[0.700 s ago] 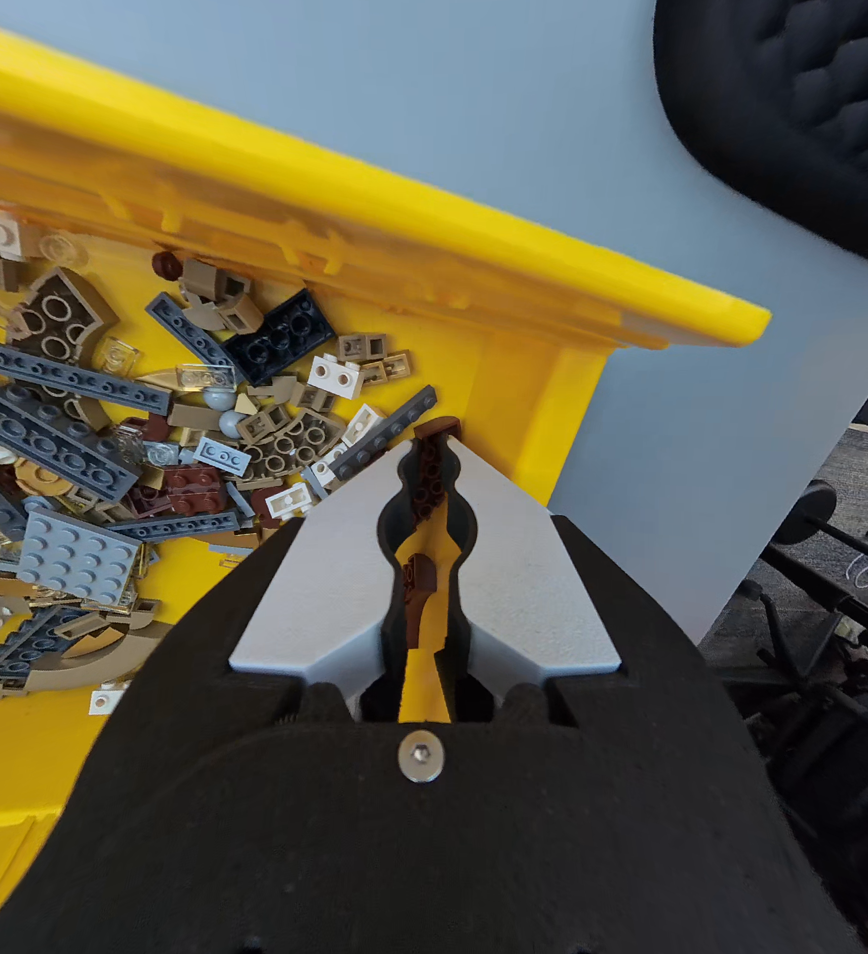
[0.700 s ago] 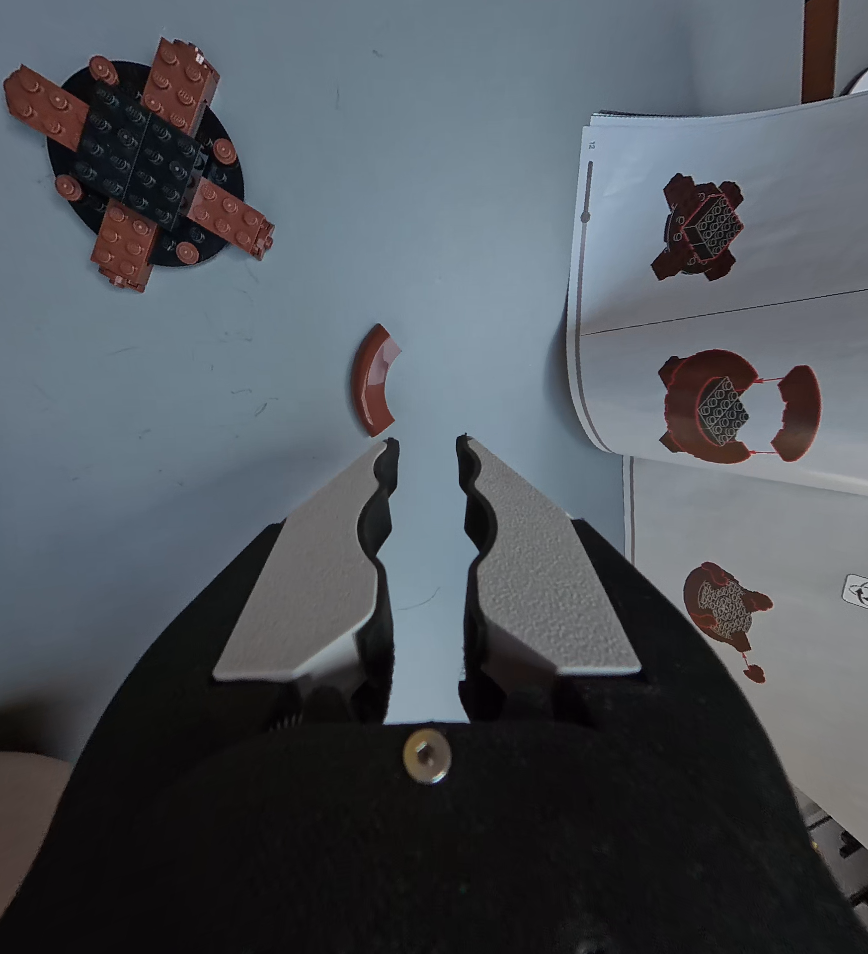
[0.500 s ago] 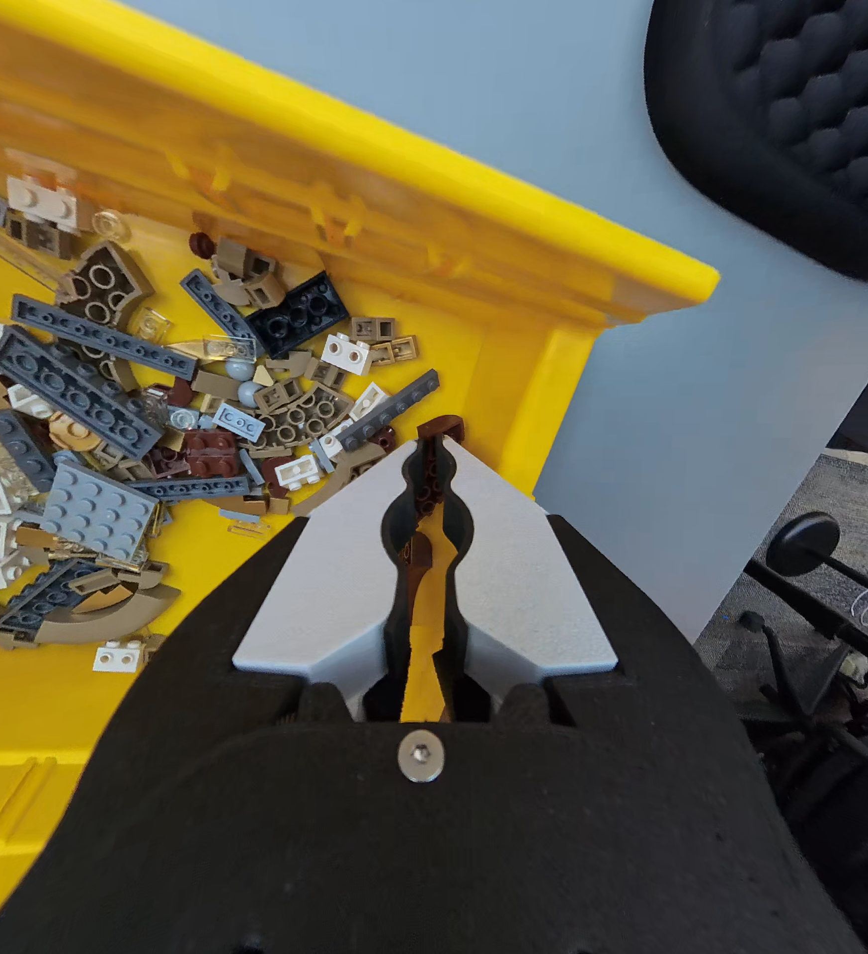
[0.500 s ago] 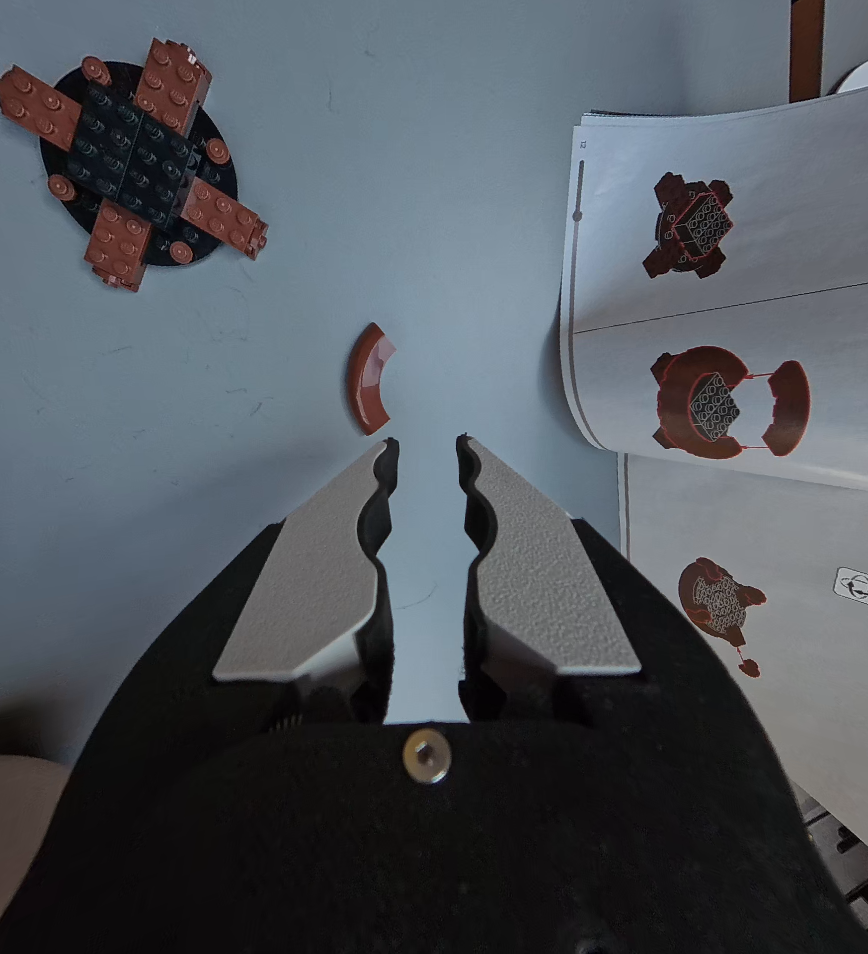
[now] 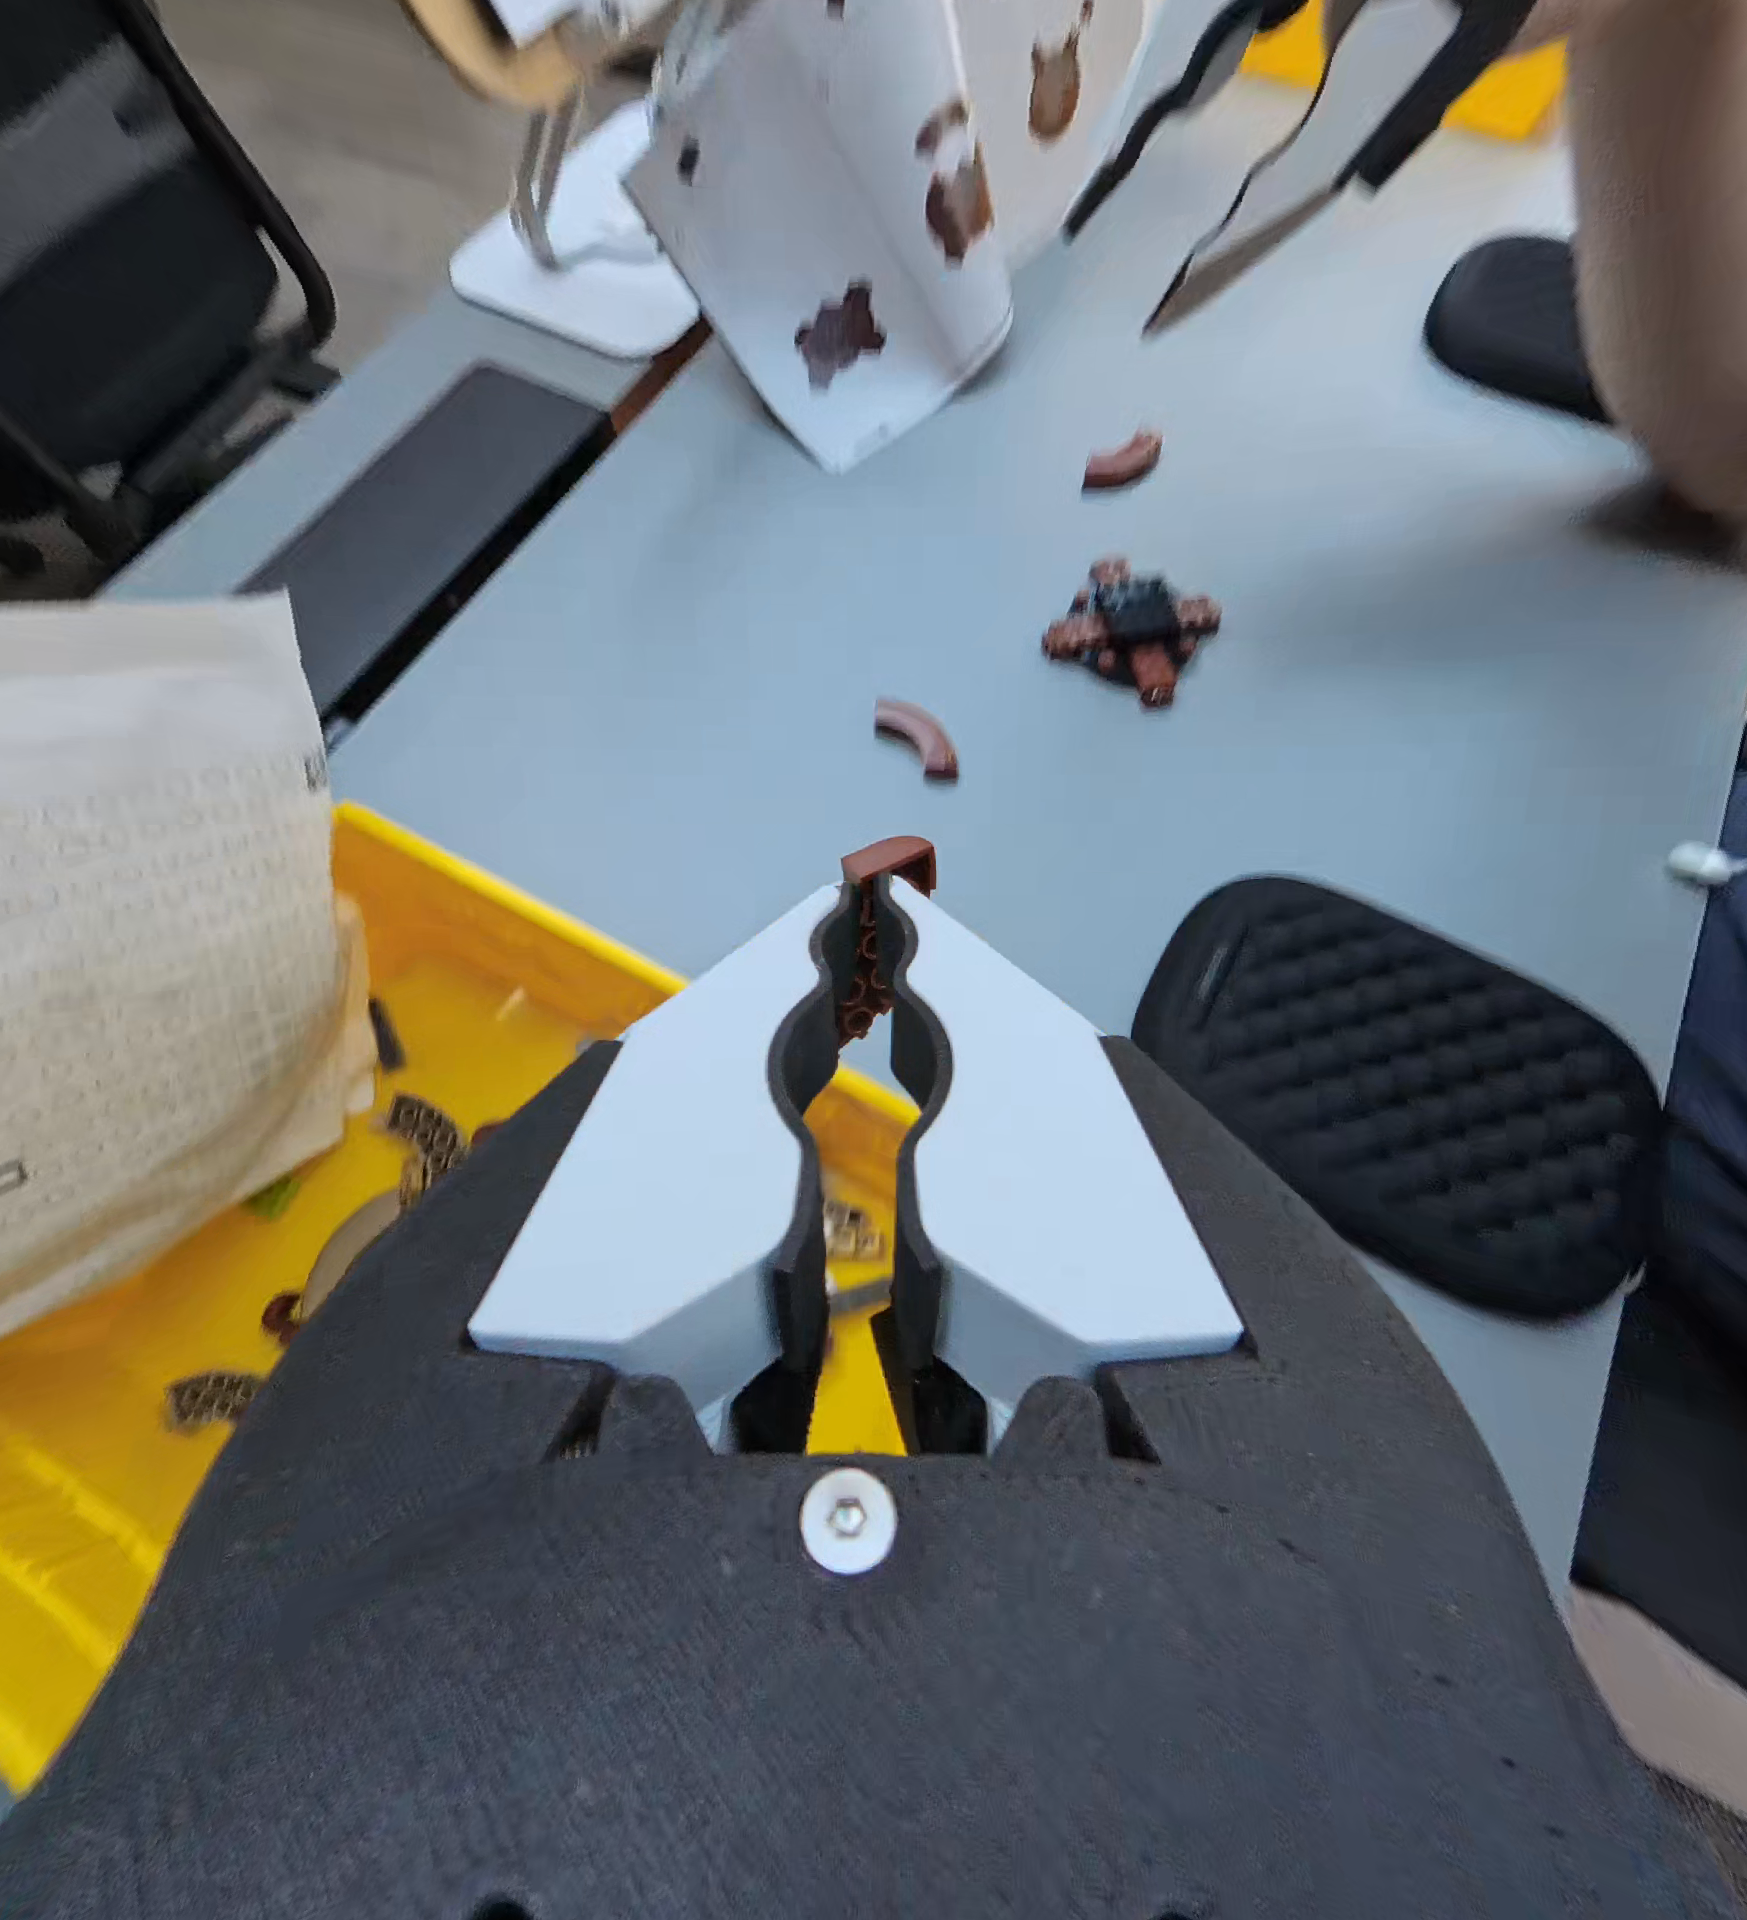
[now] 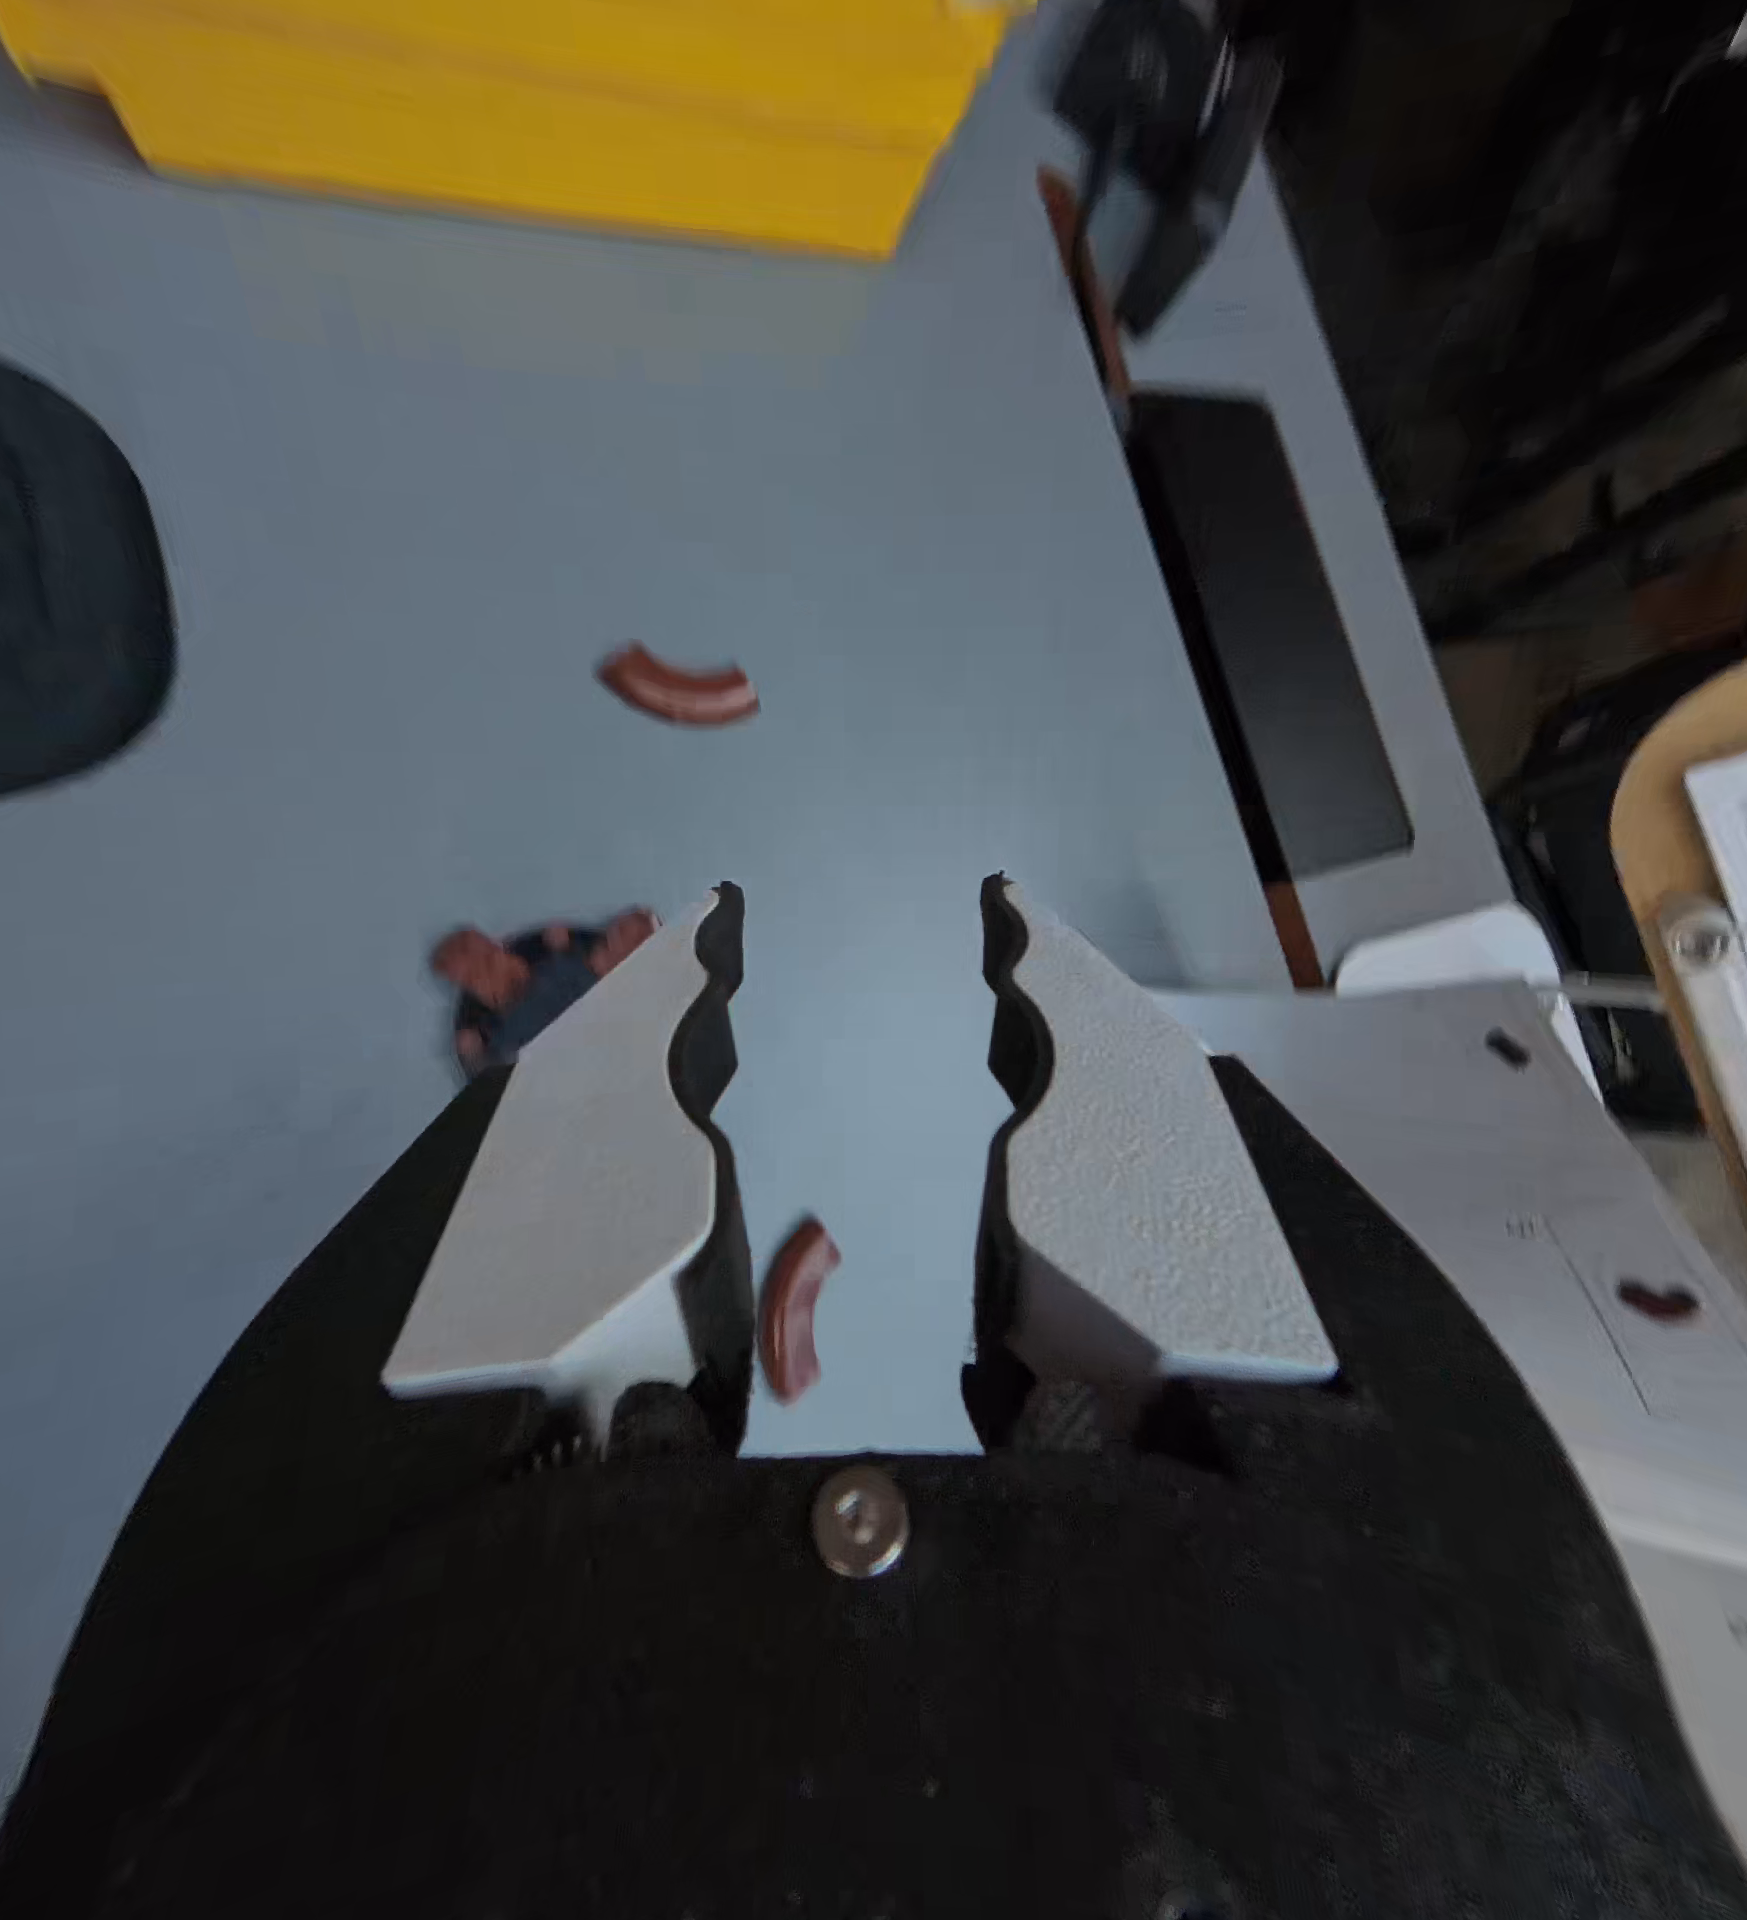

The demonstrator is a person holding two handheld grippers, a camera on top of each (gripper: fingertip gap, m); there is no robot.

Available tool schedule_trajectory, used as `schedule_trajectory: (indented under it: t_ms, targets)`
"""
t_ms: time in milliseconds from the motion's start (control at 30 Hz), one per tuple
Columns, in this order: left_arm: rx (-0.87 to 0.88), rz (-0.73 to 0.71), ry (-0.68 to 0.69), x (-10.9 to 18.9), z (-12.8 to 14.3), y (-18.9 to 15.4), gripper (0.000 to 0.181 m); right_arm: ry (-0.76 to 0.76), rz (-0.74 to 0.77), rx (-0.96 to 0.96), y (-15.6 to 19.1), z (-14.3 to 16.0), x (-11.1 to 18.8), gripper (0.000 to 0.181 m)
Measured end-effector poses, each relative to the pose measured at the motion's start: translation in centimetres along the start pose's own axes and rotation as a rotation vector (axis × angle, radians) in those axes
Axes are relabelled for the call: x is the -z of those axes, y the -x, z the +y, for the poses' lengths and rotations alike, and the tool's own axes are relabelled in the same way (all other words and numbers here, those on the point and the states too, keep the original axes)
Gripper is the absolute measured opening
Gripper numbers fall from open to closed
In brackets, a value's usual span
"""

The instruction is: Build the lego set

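Note:
My left gripper (image 5: pixel 884 888) is shut on a curved brown lego piece (image 5: pixel 888 862) and holds it above the grey table, past the rim of the yellow bin (image 5: pixel 495 914). Farther on lie a curved brown piece (image 5: pixel 916 736), the black-and-brown assembly (image 5: pixel 1131 632) and another curved brown piece (image 5: pixel 1121 460). My right gripper (image 6: pixel 861 891) is open and empty over the table; it also shows in the left wrist view (image 5: pixel 1253 135). One curved brown piece (image 6: pixel 794 1307) lies below its fingers, another (image 6: pixel 680 684) ahead. The assembly (image 6: pixel 536 982) is partly hidden by the left finger (image 6: pixel 578 1132).
The instruction booklet (image 5: pixel 848 197) stands at the far side, also at the right edge of the right wrist view (image 6: pixel 1471 1247). A black padded rest (image 5: pixel 1388 1101) lies right of the bin. A white paper bag (image 5: pixel 100 935) leans over the bin. A person's sleeve (image 5: pixel 1700 229) is at the far right.
My left gripper lifted the brown curved piece out of the bin and swung toward the table's middle. My right gripper opened wider and moved forward over the curved piece, and its view turned.

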State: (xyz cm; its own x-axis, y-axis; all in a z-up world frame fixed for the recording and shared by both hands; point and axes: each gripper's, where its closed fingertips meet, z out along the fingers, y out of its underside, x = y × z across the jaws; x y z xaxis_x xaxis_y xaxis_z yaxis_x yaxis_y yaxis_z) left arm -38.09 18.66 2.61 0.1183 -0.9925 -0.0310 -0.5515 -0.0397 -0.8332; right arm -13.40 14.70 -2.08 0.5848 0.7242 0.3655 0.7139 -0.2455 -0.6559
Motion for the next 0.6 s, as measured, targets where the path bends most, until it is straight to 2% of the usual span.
schedule_trajectory:
  t_ms: [33, 100, 133, 200, 267, 433, 533, 600]
  targets:
    - [-0.005, -0.011, -0.062, -0.6, -1.8, -0.9, 0.000, -0.167, -0.022, 0.001, 1.3, -3.7, -0.3, 0.052]
    - [0.004, -0.030, -0.196, -1.9, -5.3, -2.7, 0.000, -0.485, -0.109, -0.002, 4.9, -10.1, 0.3, 0.053]
    - [0.014, -0.004, -0.260, -2.6, -6.9, -4.0, 0.000, -0.587, -0.130, -0.004, 6.3, -12.0, 0.6, 0.053]
    - [0.030, 0.057, -0.356, -4.0, -9.3, -6.4, 0.000, -0.711, -0.180, -0.030, 8.4, -14.3, 1.2, 0.053]
    - [0.027, 0.076, -0.411, -5.4, -10.8, -7.8, 0.000, -0.799, -0.185, -0.104, 8.6, -15.1, 1.9, 0.048]
    - [0.047, 0.143, -0.489, -6.9, -13.0, -9.6, 0.000, -0.895, -0.033, -0.200, 5.9, -14.6, 3.5, 0.015]
    - [0.060, 0.163, -0.489, -7.2, -13.3, -9.7, 0.000, -0.853, -0.006, -0.131, 5.6, -14.3, 3.7, 0.015]
    - [0.090, 0.174, -0.479, -7.1, -13.2, -9.6, 0.006, -0.733, 0.023, -0.057, 4.5, -13.1, 3.5, 0.014]
